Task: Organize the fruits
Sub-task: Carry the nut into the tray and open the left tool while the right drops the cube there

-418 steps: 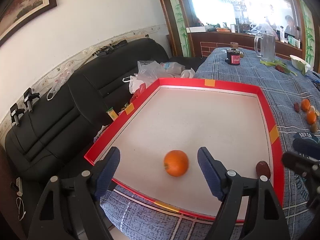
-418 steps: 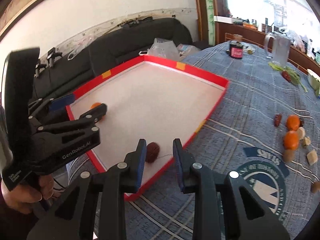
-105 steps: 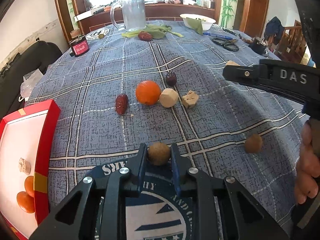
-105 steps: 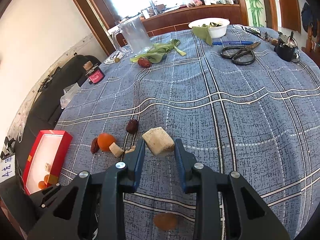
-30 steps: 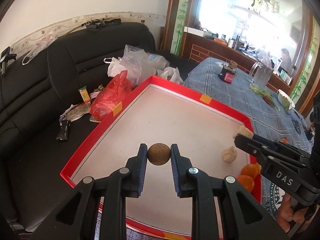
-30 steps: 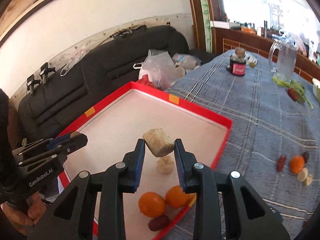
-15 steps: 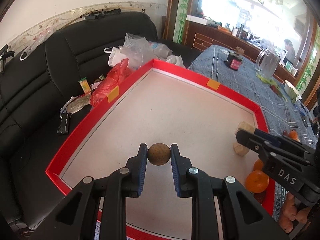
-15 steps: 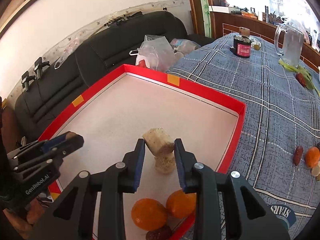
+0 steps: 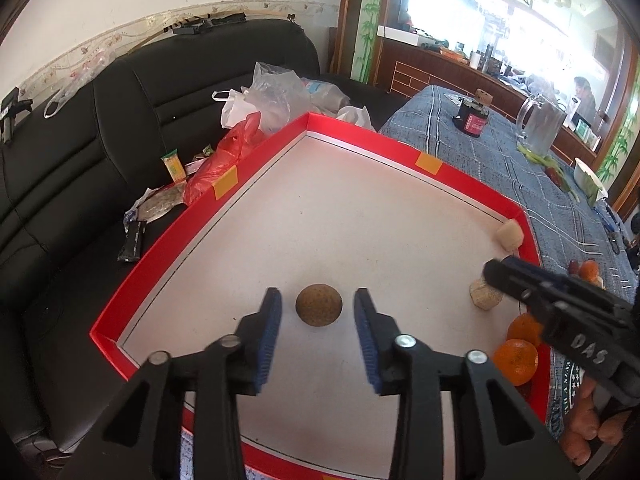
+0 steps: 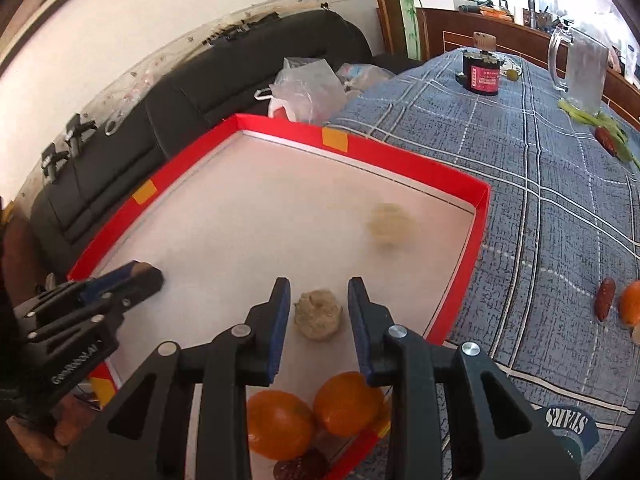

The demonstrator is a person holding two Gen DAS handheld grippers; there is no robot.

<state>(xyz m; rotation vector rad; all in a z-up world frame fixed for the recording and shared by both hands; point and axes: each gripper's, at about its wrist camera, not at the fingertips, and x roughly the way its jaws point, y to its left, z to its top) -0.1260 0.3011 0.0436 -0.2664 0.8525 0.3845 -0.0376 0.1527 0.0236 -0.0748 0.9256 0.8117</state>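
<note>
Left wrist view shows a round brown fruit [image 9: 319,310] lying on the white floor of the red tray [image 9: 168,236]. It sits between the blue pads of the left gripper [image 9: 318,334], which is spread wide and touches nothing. Right wrist view shows a pale lumpy piece [image 10: 318,314] on the tray floor, between the fingers of the right gripper [image 10: 319,326], also spread apart with gaps on both sides. Another pale piece [image 10: 390,225] looks blurry farther in. Two oranges [image 10: 312,412] sit in the near corner. Blue checked cloth [image 10: 560,200] covers the table beside the tray.
</note>
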